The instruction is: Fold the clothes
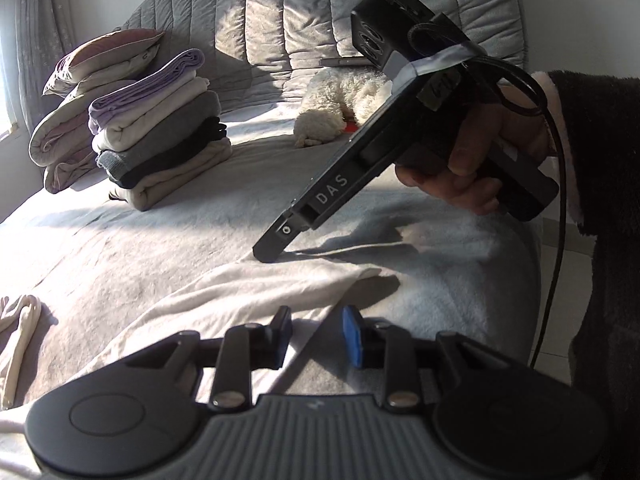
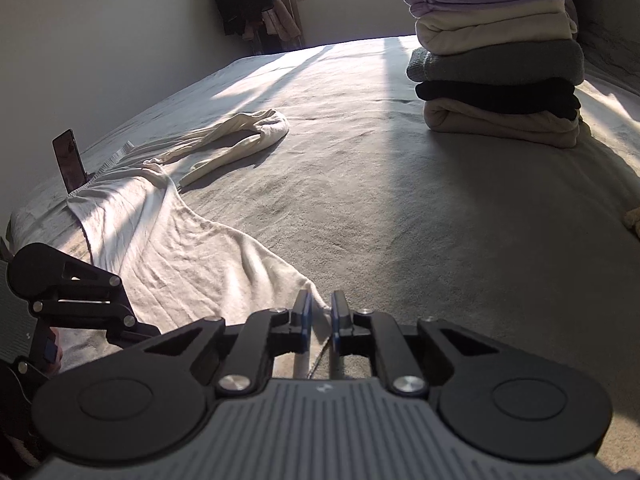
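A white long-sleeved garment (image 1: 240, 292) (image 2: 180, 248) lies spread flat on the grey bed (image 2: 400, 200), with one sleeve (image 2: 240, 128) curled away towards the far side. My right gripper (image 2: 320, 320) has its fingers nearly together, and the garment's near corner runs up between them. In the left wrist view a hand (image 1: 480, 160) holds this right gripper (image 1: 268, 254) with its tip pressed down on the garment's edge. My left gripper (image 1: 318, 336) hovers open just over the cloth, holding nothing.
A stack of folded clothes (image 1: 160, 132) (image 2: 496, 60) stands further up the bed, with pillows (image 1: 80, 80) behind it. A white plush toy (image 1: 340, 100) lies by the quilted headboard. A phone (image 2: 70, 160) stands upright at the bed's far edge. Bare blanket (image 1: 100, 248) lies between garment and stack.
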`<move>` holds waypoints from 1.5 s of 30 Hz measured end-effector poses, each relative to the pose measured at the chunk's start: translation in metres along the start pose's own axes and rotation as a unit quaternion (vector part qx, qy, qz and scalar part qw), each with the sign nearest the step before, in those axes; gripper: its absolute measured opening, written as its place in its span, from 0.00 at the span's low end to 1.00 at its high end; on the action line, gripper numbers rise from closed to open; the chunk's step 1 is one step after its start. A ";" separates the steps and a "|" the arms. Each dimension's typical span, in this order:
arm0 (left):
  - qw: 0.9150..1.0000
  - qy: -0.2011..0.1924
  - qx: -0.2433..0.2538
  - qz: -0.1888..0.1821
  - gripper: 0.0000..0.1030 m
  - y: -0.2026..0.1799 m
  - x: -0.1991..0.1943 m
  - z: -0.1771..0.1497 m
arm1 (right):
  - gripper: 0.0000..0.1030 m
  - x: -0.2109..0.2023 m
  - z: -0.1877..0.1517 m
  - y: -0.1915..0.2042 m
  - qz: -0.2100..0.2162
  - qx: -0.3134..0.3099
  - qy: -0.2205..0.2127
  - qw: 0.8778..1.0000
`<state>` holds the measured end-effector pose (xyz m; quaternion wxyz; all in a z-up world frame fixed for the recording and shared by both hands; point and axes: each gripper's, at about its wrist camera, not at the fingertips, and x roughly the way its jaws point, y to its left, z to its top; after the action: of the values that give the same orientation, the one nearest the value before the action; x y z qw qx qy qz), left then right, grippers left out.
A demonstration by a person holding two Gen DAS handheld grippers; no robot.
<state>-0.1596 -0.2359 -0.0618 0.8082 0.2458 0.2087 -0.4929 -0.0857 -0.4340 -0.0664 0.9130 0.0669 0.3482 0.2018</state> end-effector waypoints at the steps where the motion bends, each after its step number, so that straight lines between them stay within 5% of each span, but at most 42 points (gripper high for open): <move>1: 1.000 0.000 0.004 0.001 0.29 -0.001 0.001 0.001 | 0.01 0.001 0.001 -0.002 -0.001 0.006 0.000 1.000; 5: 1.000 0.001 0.024 0.008 0.29 -0.009 0.007 0.007 | 0.01 0.000 0.007 -0.021 -0.012 0.059 -0.017 0.998; 13: 0.997 0.007 0.072 0.026 0.29 -0.029 0.024 0.020 | 0.02 0.004 0.009 -0.021 -0.009 0.063 -0.009 0.998; 15: 0.996 0.009 0.079 0.028 0.12 -0.033 0.028 0.023 | 0.02 0.004 0.010 -0.022 -0.009 0.067 -0.011 0.998; 17: 0.999 0.014 0.046 0.020 0.01 -0.031 0.029 0.026 | 0.02 0.004 0.011 -0.021 -0.014 0.069 -0.013 0.997; 26: 0.999 -0.039 -0.009 -0.007 0.00 -0.045 0.008 0.040 | 0.01 -0.019 0.017 -0.018 -0.041 0.061 -0.039 0.997; 36: 0.995 -0.009 -0.087 -0.044 0.00 -0.037 0.044 0.030 | 0.00 -0.007 0.007 -0.022 -0.095 0.037 0.003 0.995; 40: 0.994 -0.010 -0.096 -0.042 0.04 -0.033 0.038 0.029 | 0.02 -0.008 0.012 -0.018 -0.098 0.024 0.012 0.995; 42: 0.993 -0.010 -0.107 -0.045 0.23 -0.027 0.031 0.028 | 0.15 -0.009 0.014 -0.018 -0.096 0.024 0.017 0.995; 44: 0.992 -0.013 -0.119 -0.041 0.39 -0.019 0.022 0.026 | 0.15 -0.010 0.017 -0.015 -0.108 0.020 0.020 0.994; 45: 0.992 -0.011 -0.124 -0.033 0.40 -0.015 0.017 0.024 | 0.15 -0.010 0.018 -0.014 -0.111 0.019 0.019 0.993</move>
<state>-0.1632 -0.2680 -0.0556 0.8181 0.1309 0.2670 -0.4921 -0.0757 -0.4500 -0.0503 0.9214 0.0415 0.3748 0.0937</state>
